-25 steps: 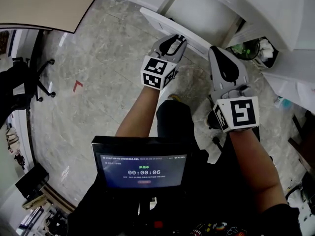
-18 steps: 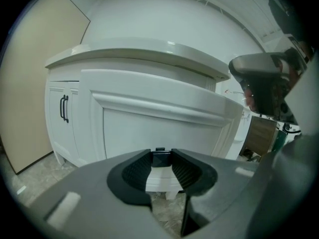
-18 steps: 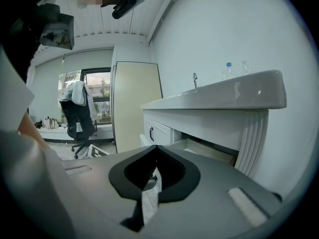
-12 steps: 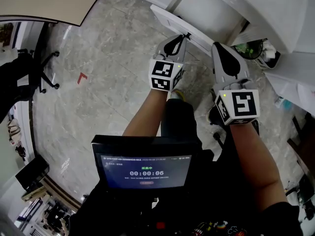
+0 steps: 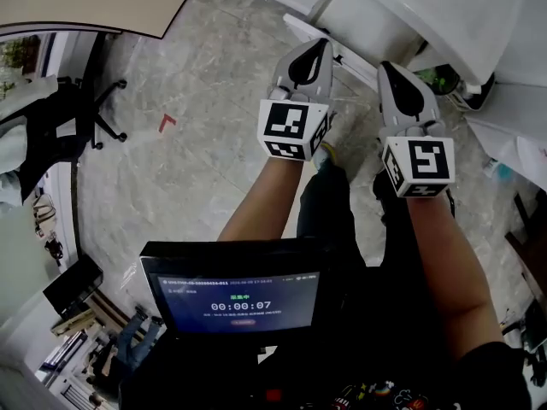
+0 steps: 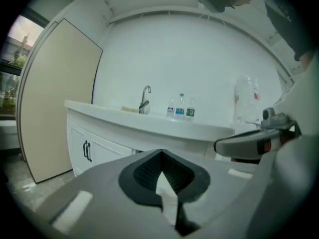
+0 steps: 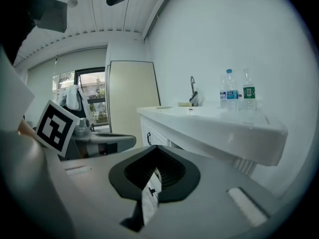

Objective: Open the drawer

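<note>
Two grippers, three water bottles, one faucet, one screen, one office chair

- The cabinet runs off the head view's top edge and is partly behind the left gripper and right gripper.
- Labels on the bottles are too small to read.
- The screen shows small print that is unreadable.
</note>
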Demonstrator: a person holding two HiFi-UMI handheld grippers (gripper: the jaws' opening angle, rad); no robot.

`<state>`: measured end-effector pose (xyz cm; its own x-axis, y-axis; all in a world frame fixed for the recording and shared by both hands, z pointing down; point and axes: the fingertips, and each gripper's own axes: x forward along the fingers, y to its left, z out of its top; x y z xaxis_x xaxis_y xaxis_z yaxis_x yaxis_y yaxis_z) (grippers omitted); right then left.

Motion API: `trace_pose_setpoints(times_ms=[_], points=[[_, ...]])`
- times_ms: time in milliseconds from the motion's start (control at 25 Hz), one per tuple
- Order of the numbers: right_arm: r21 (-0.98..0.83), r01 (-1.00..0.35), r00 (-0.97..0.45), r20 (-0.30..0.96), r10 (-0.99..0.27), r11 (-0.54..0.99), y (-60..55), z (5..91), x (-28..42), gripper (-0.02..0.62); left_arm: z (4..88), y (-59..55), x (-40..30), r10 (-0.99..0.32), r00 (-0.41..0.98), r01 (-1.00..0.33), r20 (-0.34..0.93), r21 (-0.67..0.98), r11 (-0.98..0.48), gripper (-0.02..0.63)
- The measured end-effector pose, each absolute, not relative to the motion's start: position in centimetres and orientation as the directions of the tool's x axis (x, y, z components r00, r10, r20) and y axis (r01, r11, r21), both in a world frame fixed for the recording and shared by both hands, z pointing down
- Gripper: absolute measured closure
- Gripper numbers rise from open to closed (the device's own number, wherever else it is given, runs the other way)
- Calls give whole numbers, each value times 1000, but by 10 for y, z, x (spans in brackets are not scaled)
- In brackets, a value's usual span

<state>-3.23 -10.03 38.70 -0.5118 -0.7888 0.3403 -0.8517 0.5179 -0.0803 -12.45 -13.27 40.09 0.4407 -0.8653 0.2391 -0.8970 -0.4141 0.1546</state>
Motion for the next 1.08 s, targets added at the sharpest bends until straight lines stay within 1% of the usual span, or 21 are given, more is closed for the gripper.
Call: trace_pose_setpoints(times_ms=[160, 520, 640, 840, 1080], points=[[-84, -846, -520, 352, -778, 527, -100, 350, -36, 574, 343, -136, -121, -879, 427, -903, 210, 155, -401, 606], [-83, -836, -541, 291, -789, 543, -93, 279, -37, 574, 257, -122, -119, -900, 397, -917, 179, 108, -384, 606], [-70, -828, -553, 276, -786, 557, -83, 257, -32, 574, 234, -108, -121, -912, 373, -928, 170, 85, -363, 606], [-54, -819, -566, 247, -787, 572, -68, 222, -23, 574, 206, -83, -115, -920, 350, -936, 175, 101, -337, 606], [-39, -815, -571, 227, -789, 579, -63, 194, -23, 575, 183, -70, -110, -919, 356, -934, 170, 102, -343, 606]])
